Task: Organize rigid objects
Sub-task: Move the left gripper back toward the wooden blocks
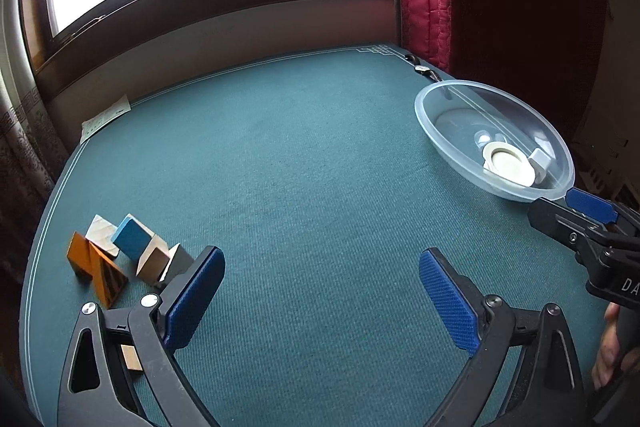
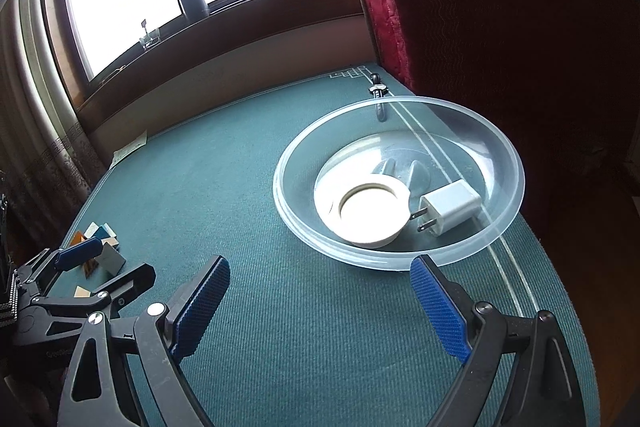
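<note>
Now both grippers [image 1: 322, 301] [image 2: 320, 305] wide (nothing betw. fingers [image 1: 448, 299])

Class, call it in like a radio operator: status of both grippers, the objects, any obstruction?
Left gripper open, empty, near wooden blocks. Right gripper open, empty, before clear bowl holding tape roll and charger plug. Nothing in the way.

2 wrist views, angled down, near, sharing bowl [image 1: 444, 95] [image 2: 400, 101]
</note>
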